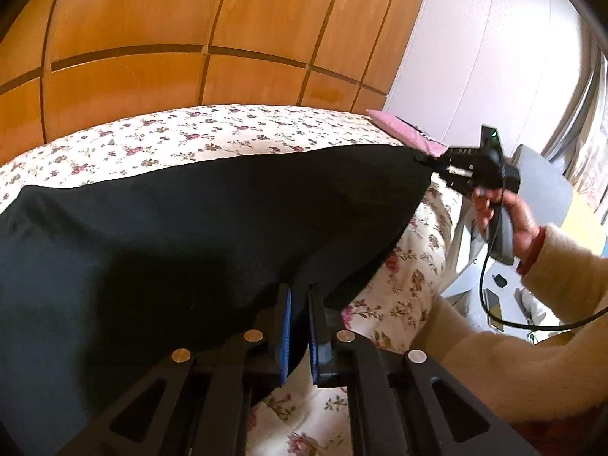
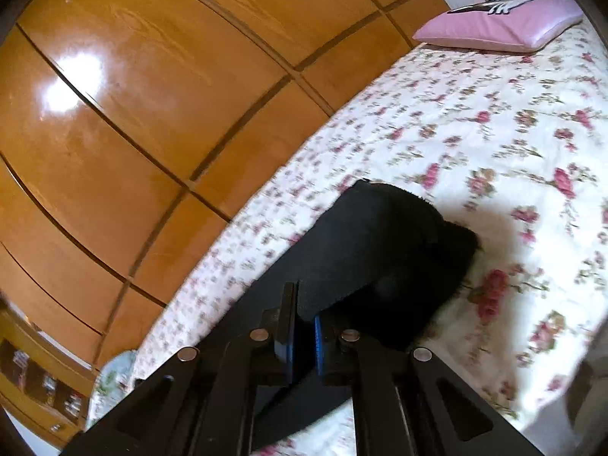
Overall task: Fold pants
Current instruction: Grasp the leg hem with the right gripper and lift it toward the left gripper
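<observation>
Both claws are clamped on the black pants [image 1: 212, 220], which are stretched between them above the bed [image 1: 228, 133] w/ its floral cover.

Left wrist view: left claw [image 1: 299, 326] has its blue pads [image 1: 285, 338] pinched on the near edge of the fabric; cloth runs between the jaws and spreads ahead and to the left of the claw as one broad dark sheet. Far ahead and to the right, the right claw [image 1: 425, 159] bites the opposite corner, pulling that edge taut. Only this view shows the person's hand [image 1: 505, 216] wrapped on the right claw's handle, a cream fuzzy sleeve [image 1: 532, 326] and a black cable [image 1: 490, 296] hanging below it. Beyond, to the right, a white wall and a curtain.

Right wrist view: right claw [image 2: 304, 326] is closed on a narrow band of the pants; fabric bunches just ahead of the fingertips and sags onto the cover, w/ a shadow beside it. The band also trails back under the claw. Left claw isn't visible here. This view alone shows the pink pillow [image 2: 501, 26] in full, well ahead and to the right, w/ a dark-and-white item lying on top, too small to identify. Wooden wardrobe panels [image 2: 152, 95] fill the left side in both views; a shelf w/ small items sits low left, blurred.
</observation>
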A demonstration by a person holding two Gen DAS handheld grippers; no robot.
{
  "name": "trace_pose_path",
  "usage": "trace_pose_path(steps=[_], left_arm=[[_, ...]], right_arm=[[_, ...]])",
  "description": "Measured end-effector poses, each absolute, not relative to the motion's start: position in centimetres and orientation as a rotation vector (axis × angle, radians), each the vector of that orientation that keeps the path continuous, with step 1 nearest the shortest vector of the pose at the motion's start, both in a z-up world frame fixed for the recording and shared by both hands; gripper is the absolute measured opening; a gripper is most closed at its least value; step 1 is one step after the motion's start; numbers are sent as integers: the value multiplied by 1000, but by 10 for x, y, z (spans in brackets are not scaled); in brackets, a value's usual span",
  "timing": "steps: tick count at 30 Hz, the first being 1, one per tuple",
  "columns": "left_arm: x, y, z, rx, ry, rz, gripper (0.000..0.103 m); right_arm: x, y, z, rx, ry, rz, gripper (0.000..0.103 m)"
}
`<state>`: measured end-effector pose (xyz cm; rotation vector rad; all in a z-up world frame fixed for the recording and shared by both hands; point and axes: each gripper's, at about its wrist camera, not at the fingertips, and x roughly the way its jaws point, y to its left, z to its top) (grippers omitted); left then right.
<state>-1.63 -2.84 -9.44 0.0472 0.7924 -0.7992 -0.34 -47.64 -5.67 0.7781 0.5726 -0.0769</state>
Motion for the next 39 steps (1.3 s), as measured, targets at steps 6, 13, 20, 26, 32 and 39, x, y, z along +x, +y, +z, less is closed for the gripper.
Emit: trace_pose_path(steps=[6, 13, 20, 26, 32, 39], left_arm=[[-12, -34, -107, 28, 824, -772, 25], [-12, -9, -89, -135, 816, -750, 32], [26, 42, -67, -254, 783, -553, 33], [87, 60, -78, -286, 901, -437, 33], [129, 79, -101, -251, 916, -284, 33], [146, 114, -123, -447, 890, -262, 29]], right_arm=[[-5, -487, -95, 866, 639, -119, 9], [-20, -482, -48, 673, 542, -303, 21], [10, -411, -17, 400, 561, -140, 21], [43, -339, -35, 369, 648, 122, 21], [53, -312, -40, 327, 676, 119, 21], [33, -368, -58, 400, 723, -41, 21]])
